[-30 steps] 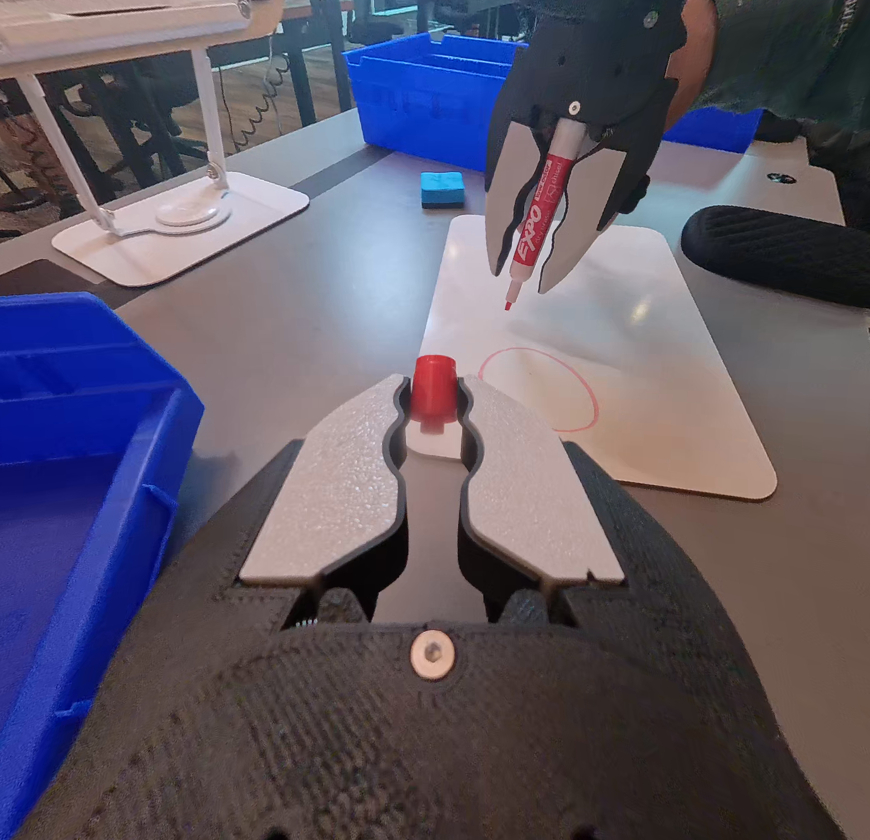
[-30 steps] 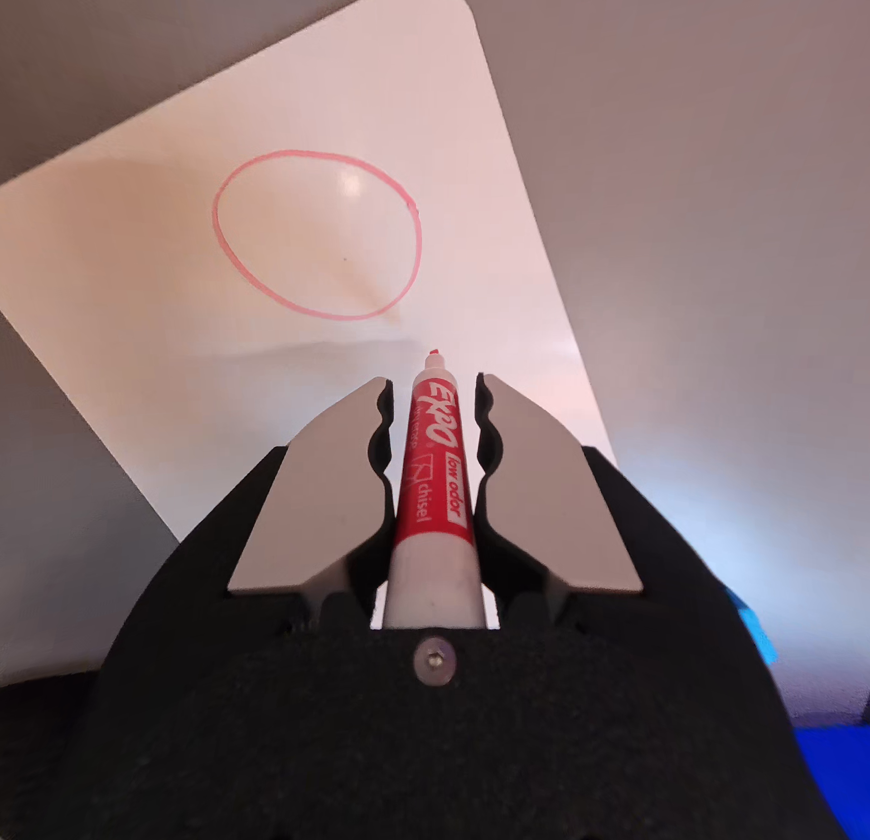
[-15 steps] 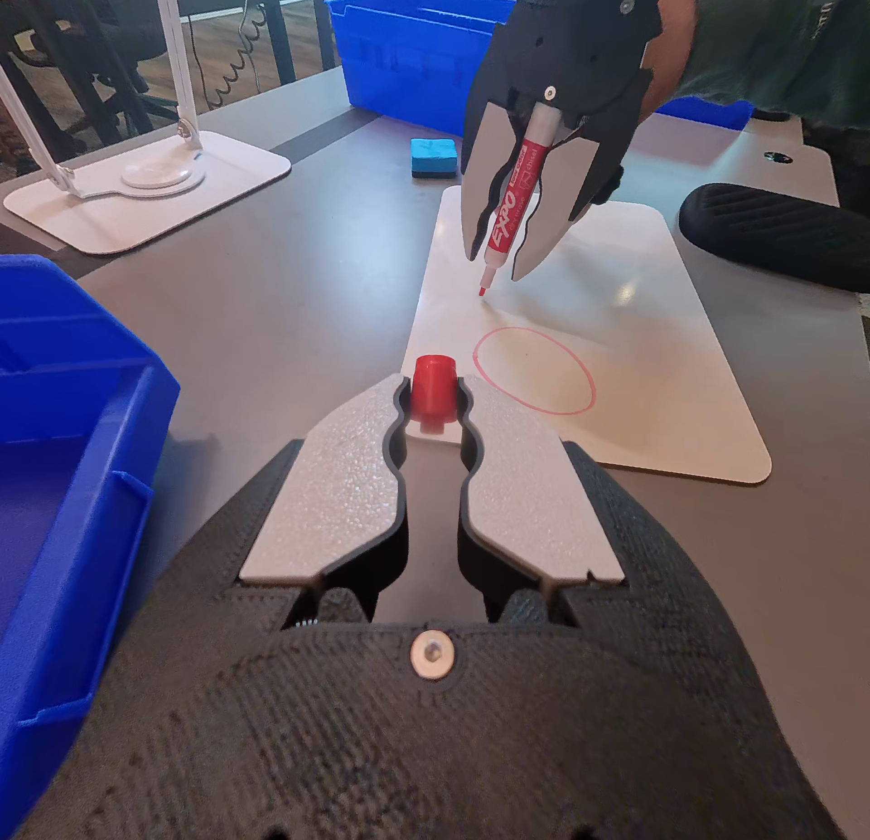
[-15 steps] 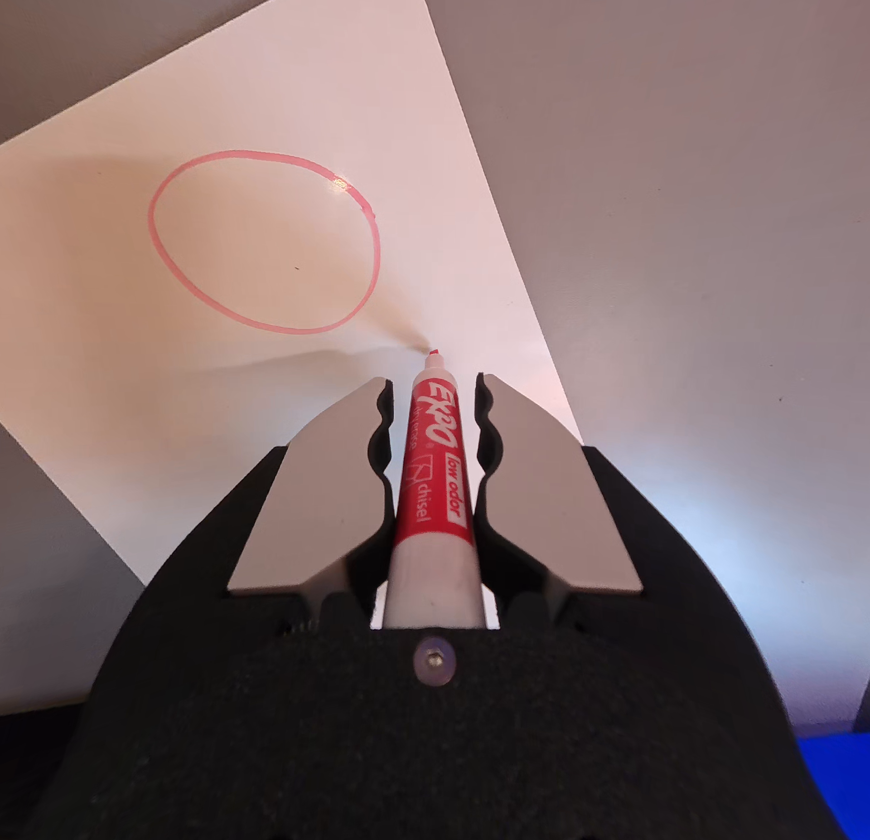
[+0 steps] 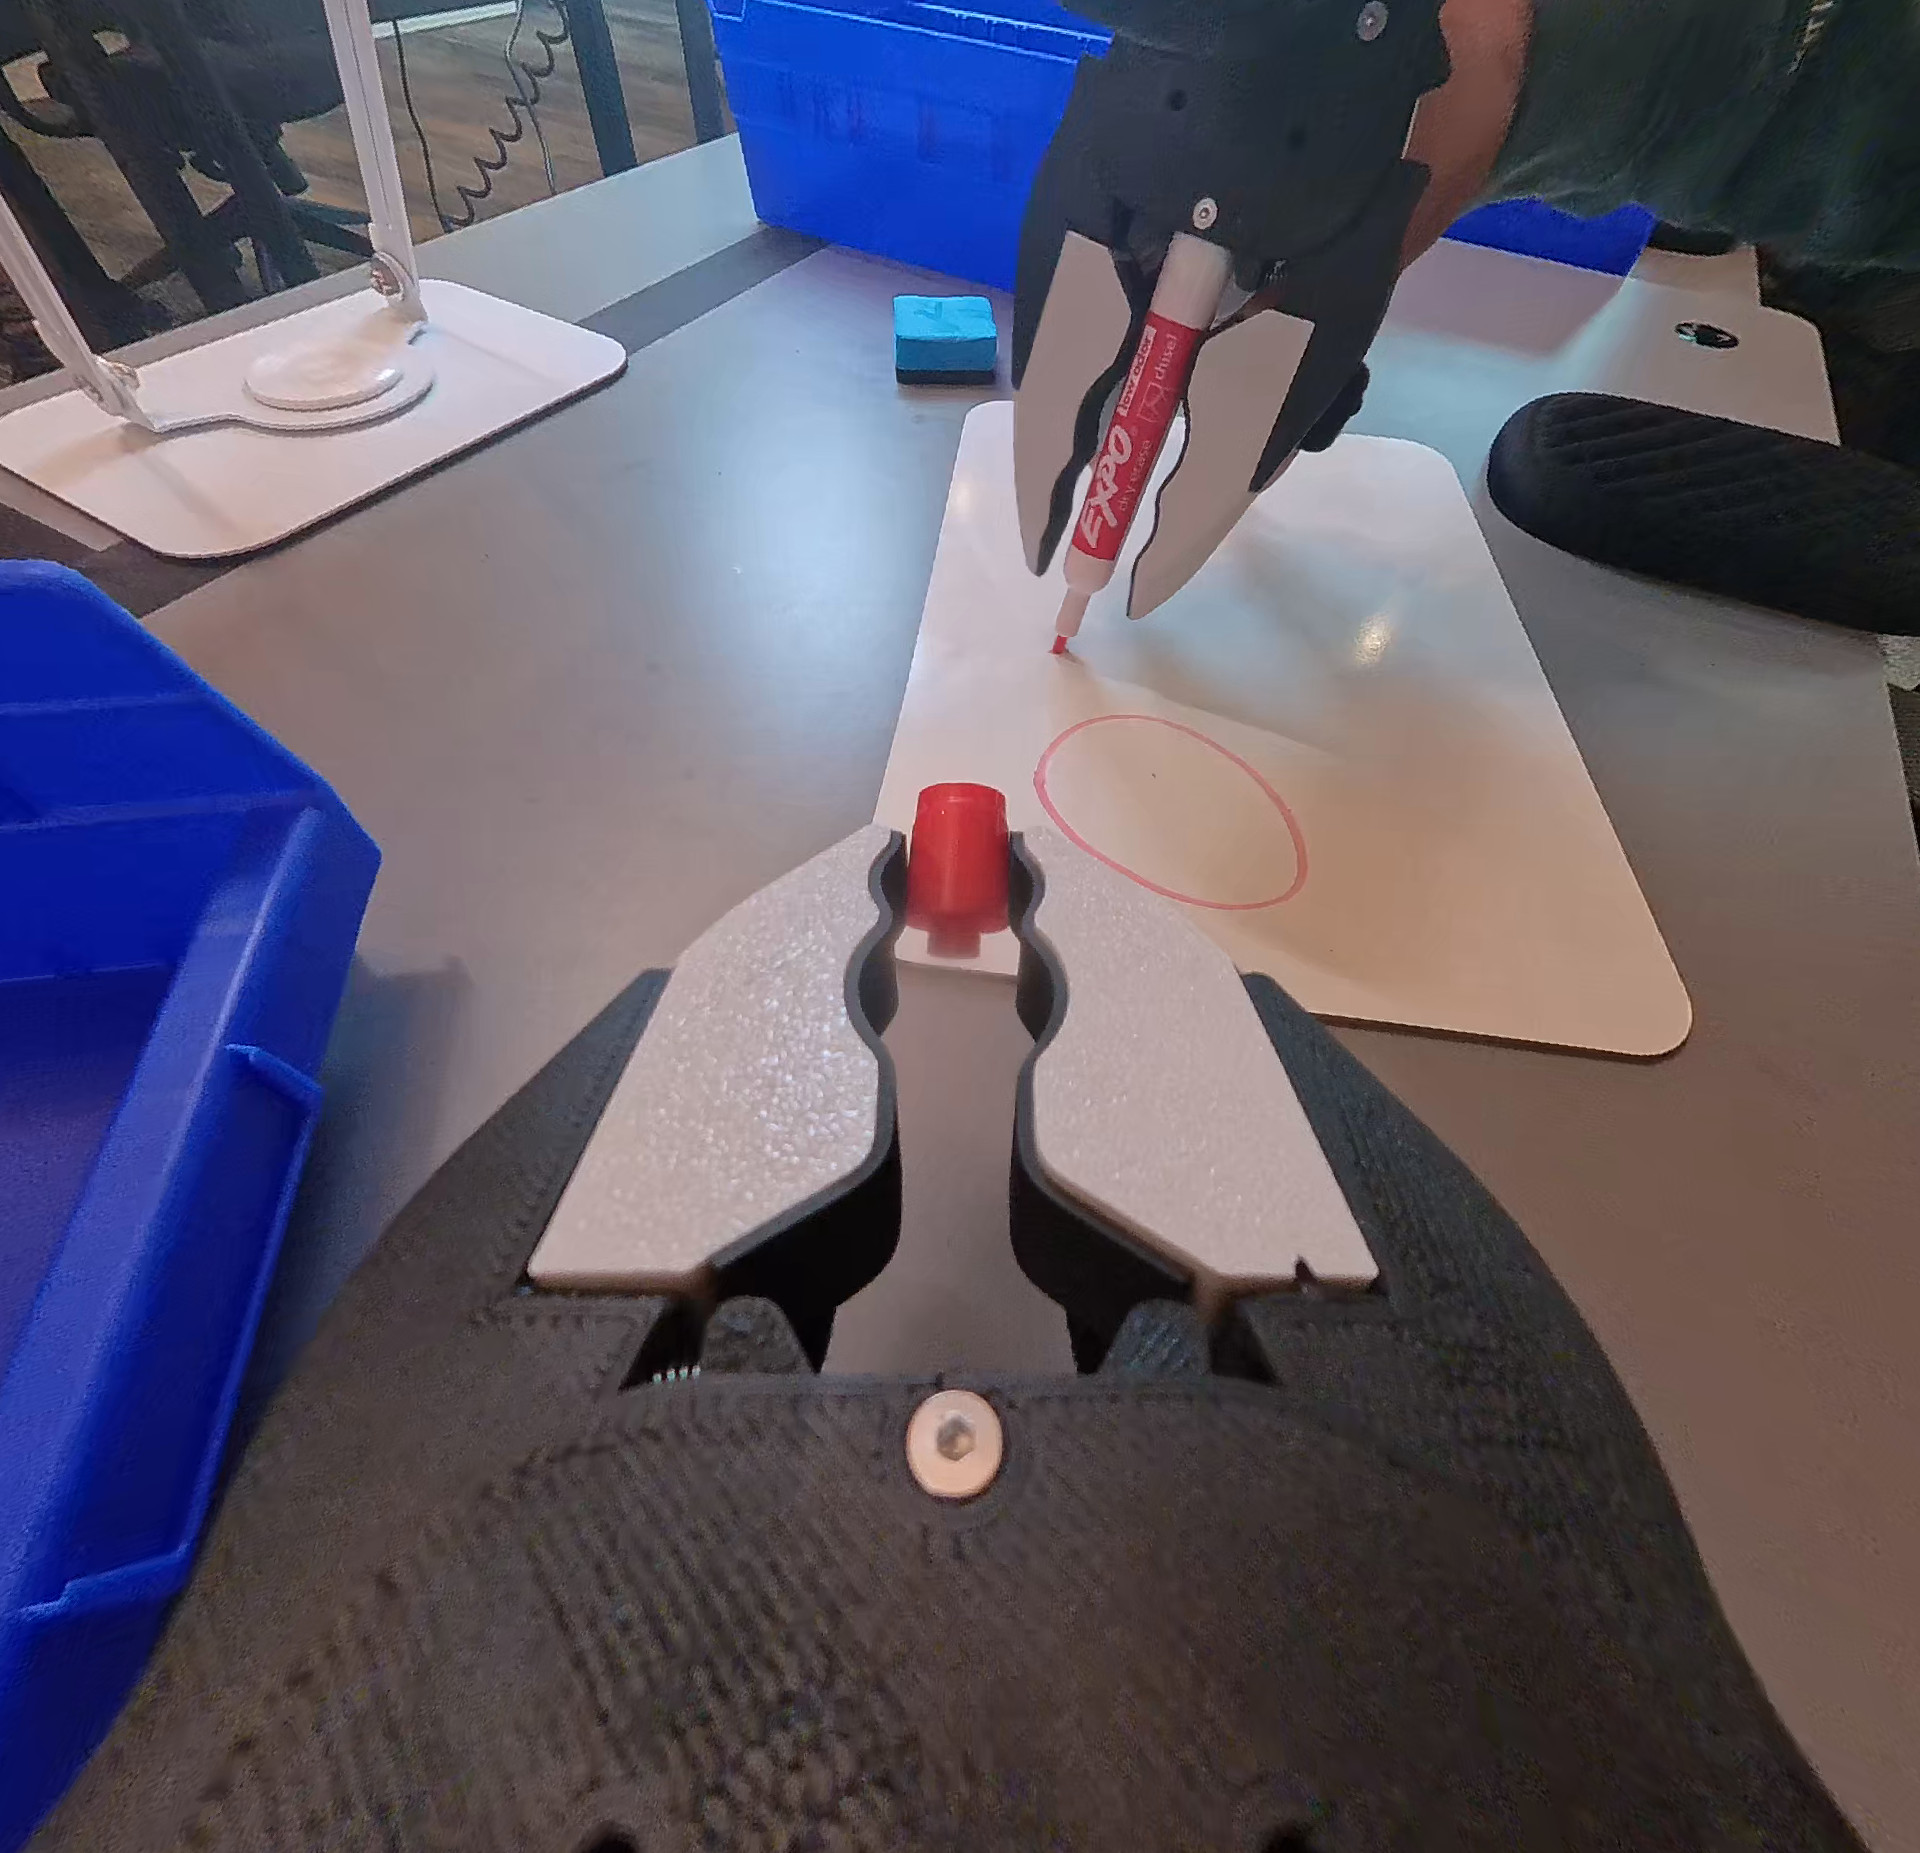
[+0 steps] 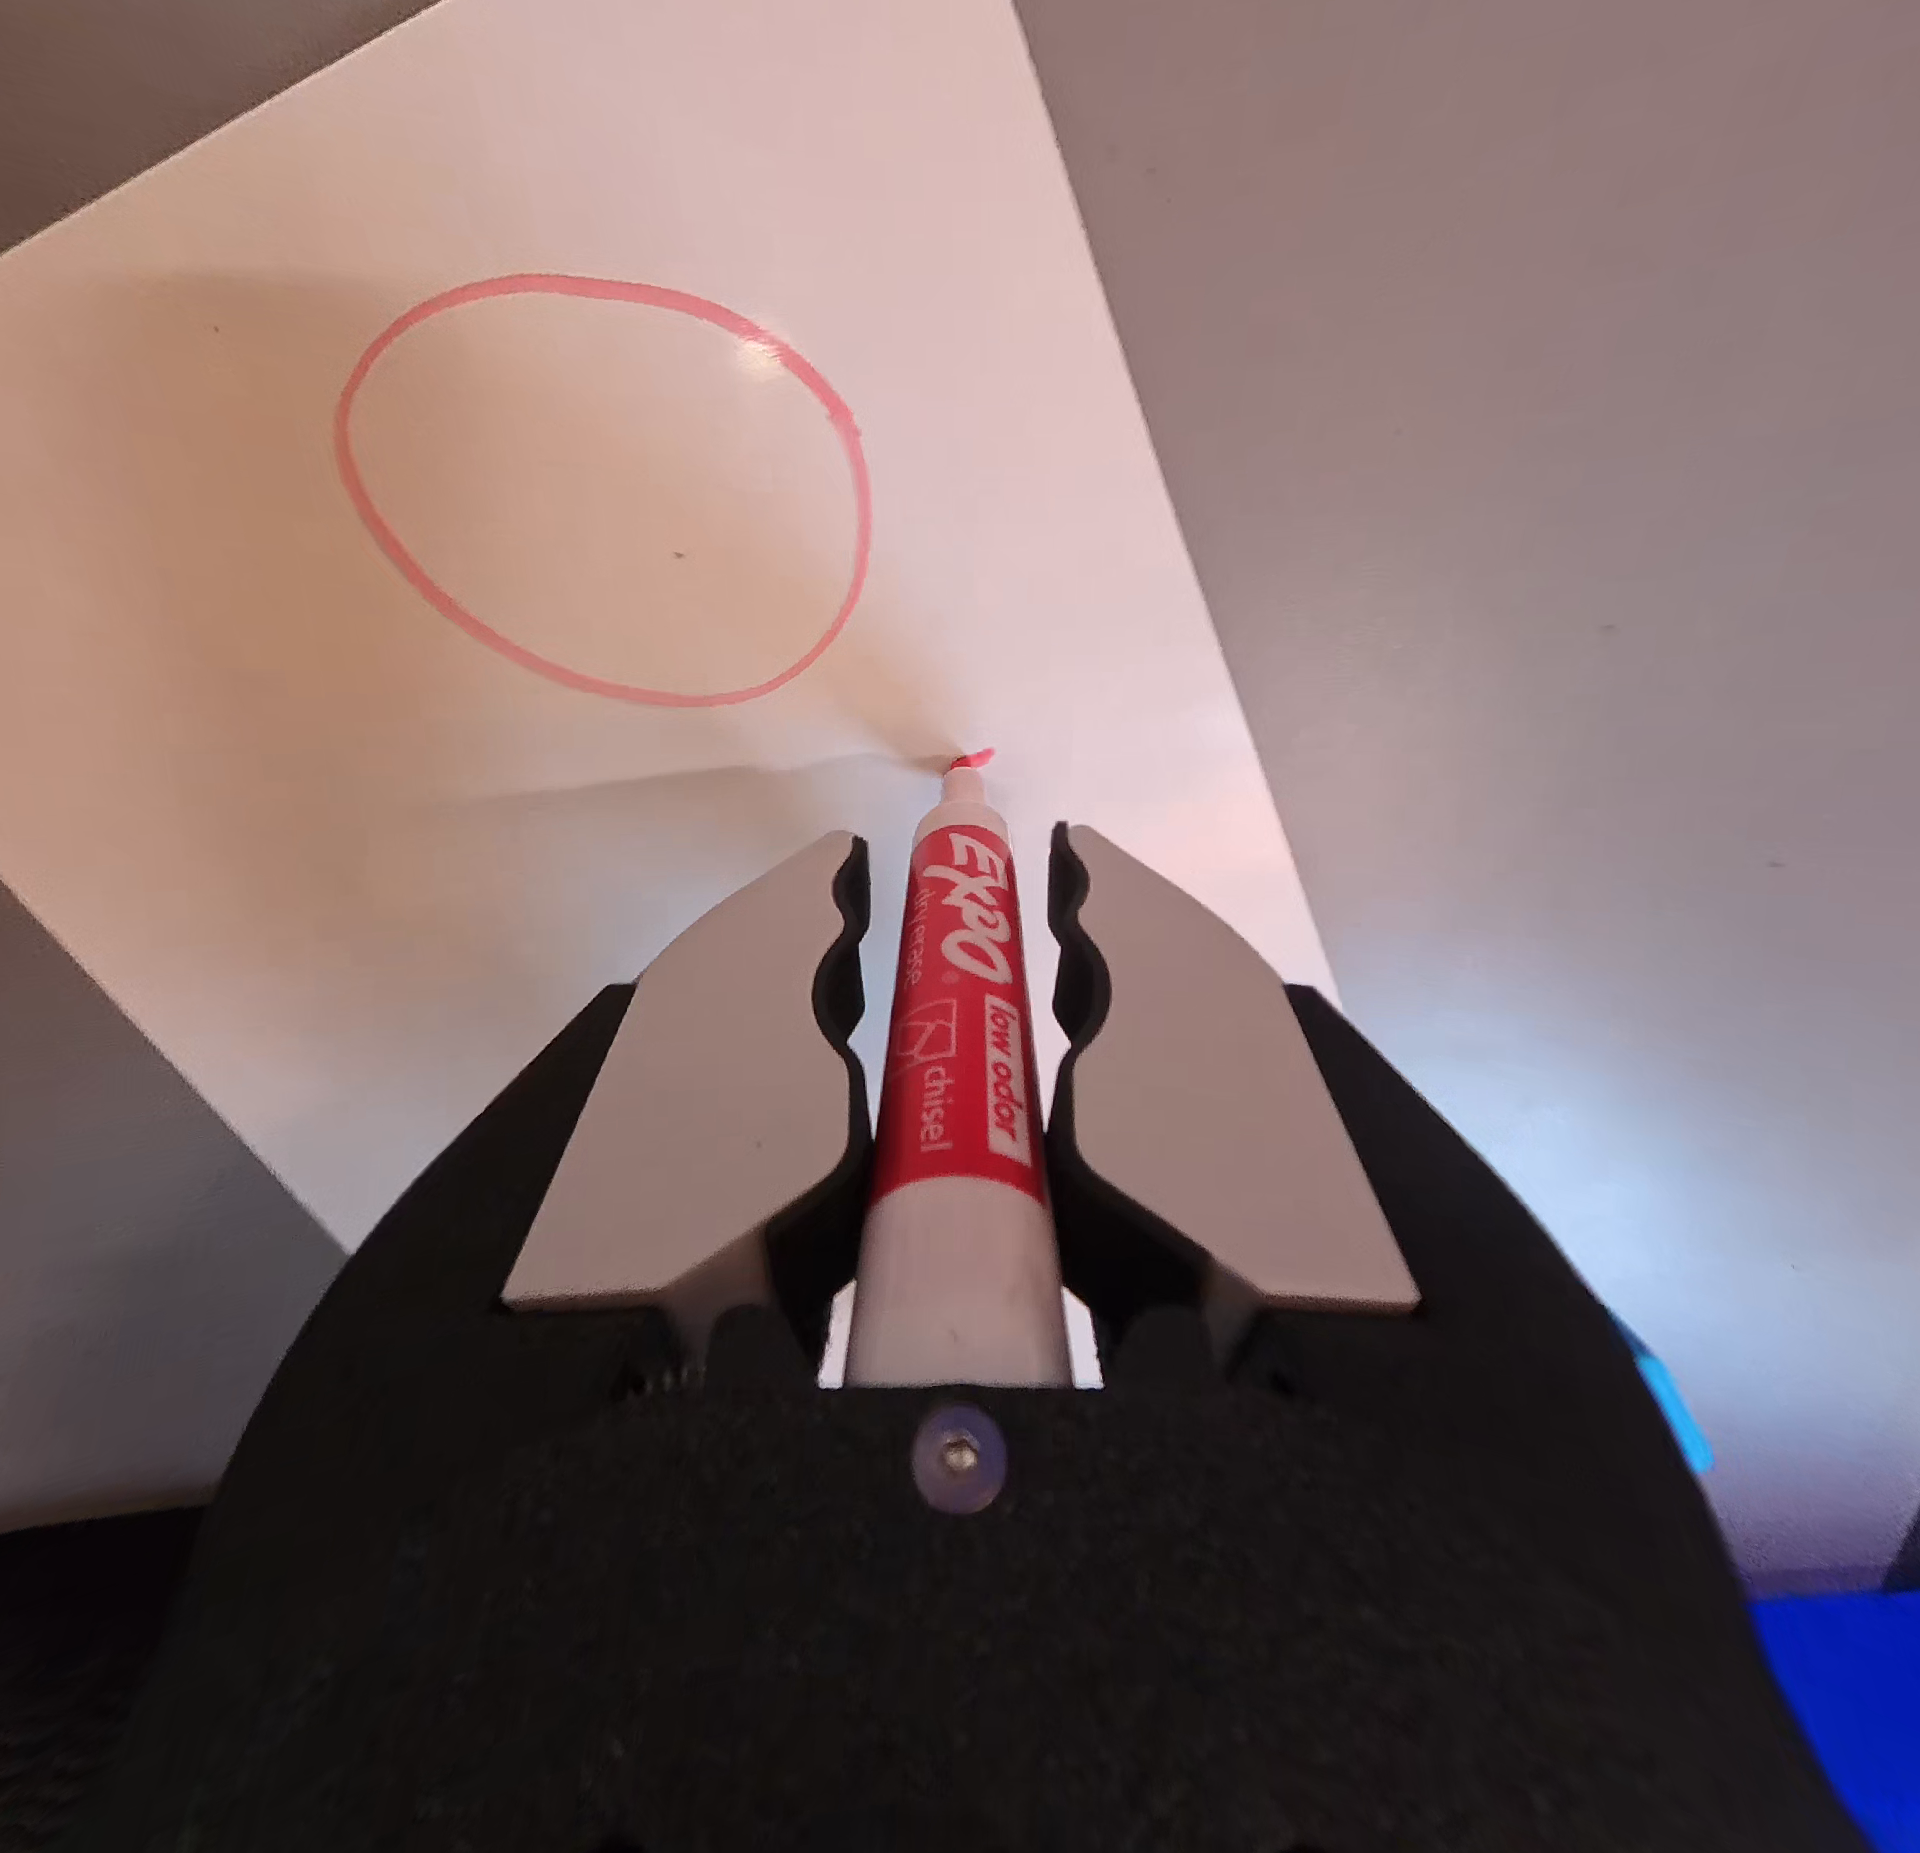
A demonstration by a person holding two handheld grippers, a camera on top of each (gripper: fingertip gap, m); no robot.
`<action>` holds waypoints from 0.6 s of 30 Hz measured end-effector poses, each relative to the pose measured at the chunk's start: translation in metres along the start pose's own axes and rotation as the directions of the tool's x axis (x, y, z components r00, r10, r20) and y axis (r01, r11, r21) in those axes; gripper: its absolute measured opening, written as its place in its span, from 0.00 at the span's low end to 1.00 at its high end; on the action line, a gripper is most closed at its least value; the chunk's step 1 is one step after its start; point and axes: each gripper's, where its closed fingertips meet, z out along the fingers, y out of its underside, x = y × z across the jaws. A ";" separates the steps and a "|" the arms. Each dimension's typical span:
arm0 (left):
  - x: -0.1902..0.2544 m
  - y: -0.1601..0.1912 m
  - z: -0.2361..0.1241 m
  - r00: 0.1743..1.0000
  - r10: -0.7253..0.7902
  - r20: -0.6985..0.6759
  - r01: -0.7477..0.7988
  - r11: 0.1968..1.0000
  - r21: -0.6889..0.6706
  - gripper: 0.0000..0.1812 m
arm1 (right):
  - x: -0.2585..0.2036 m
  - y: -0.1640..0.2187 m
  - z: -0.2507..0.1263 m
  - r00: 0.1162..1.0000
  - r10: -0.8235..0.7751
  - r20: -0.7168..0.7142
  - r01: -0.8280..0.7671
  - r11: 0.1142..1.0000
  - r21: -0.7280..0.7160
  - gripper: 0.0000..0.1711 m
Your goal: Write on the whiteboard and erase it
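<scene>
Writing step under way, judging by the tip down on the board.

Right hand-held gripper (image 5: 1127,582) clamped on a red-labelled dry-erase marker with a white barrel (image 5: 1117,473), tilted, chisel tip touching the flat white whiteboard with rounded corners (image 5: 1455,764) just beyond a hand-drawn red oval (image 5: 1169,811). Small fresh red mark at the tip in the right wrist view (image 6: 971,759). Left hand-held gripper (image 5: 956,868) pinched narrow on the red plastic marker cap (image 5: 956,858), hovering over the board's near corner.

Risks:
- Board lying loose on the grey counter (image 5: 623,660); possible sliding under a sideways stroke, since nothing visibly pins it.
- Too much downward push likely to splay the tip or rotate the marker between the jaws, held only along the barrel.
- Tip close to the board's left edge; a stroke drifting that way liable to run off onto the counter.
- New stroke heading toward the oval likely to cross it.
- Cap hand near the drawn line; smearing possible if lowered.

Room for moving:
- Broad bare board to the right of the oval and toward the far end.
- Blue felt eraser block (image 5: 943,338) just beyond the far left corner, apart from the board, reachable for erasing later.
- Blue plastic bin (image 5: 894,110) behind it, second blue plastic bin (image 5: 156,972) at near left, black padded rest (image 5: 1714,504) at far right, white stand base (image 5: 312,432) at far left.
</scene>
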 end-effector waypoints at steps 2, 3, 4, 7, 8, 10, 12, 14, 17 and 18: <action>0.000 0.000 0.000 1.000 0.000 -0.002 0.000 1.000 -0.002 0.10 | -0.008 0.003 -0.001 1.000 0.000 0.015 0.000 1.000 -0.006 0.20; 0.000 0.000 0.000 1.000 0.001 -0.002 -0.001 1.000 -0.002 0.10 | -0.013 0.005 -0.002 1.000 -0.005 0.018 0.005 1.000 -0.011 0.20; 0.001 0.000 0.000 1.000 0.000 -0.003 0.000 1.000 -0.001 0.10 | -0.019 0.008 -0.003 1.000 -0.006 0.028 0.007 1.000 -0.017 0.20; 0.001 0.000 0.000 1.000 0.000 -0.005 0.000 1.000 -0.001 0.10 | -0.043 0.015 -0.007 0.998 -0.017 0.068 0.019 0.999 -0.037 0.20; 0.001 0.000 0.000 1.000 0.000 -0.007 0.000 1.000 -0.002 0.10 | -0.052 0.017 -0.009 0.996 -0.023 0.082 0.026 0.999 -0.043 0.20; 0.001 0.000 0.000 1.000 0.002 -0.007 -0.002 1.000 -0.003 0.10 | -0.065 0.020 -0.010 0.994 -0.033 0.100 0.039 0.998 -0.050 0.20; 0.002 -0.001 0.000 1.000 0.004 -0.007 -0.004 1.000 -0.002 0.10 | -0.066 0.019 -0.011 0.995 -0.039 0.088 0.043 0.998 -0.041 0.20; 0.002 -0.001 0.000 1.000 0.006 -0.008 -0.006 1.000 -0.002 0.10 | -0.051 0.011 -0.015 0.999 -0.024 0.046 0.023 1.000 0.003 0.20; 0.003 0.000 0.001 1.000 0.010 -0.009 -0.010 1.000 -0.006 0.10 | -0.018 0.001 -0.019 1.000 0.009 -0.025 -0.007 0.998 0.056 0.20; 0.003 0.000 0.001 1.000 0.012 -0.007 -0.012 1.000 -0.007 0.10 | -0.010 -0.001 -0.018 0.999 0.017 -0.034 -0.015 0.998 0.064 0.20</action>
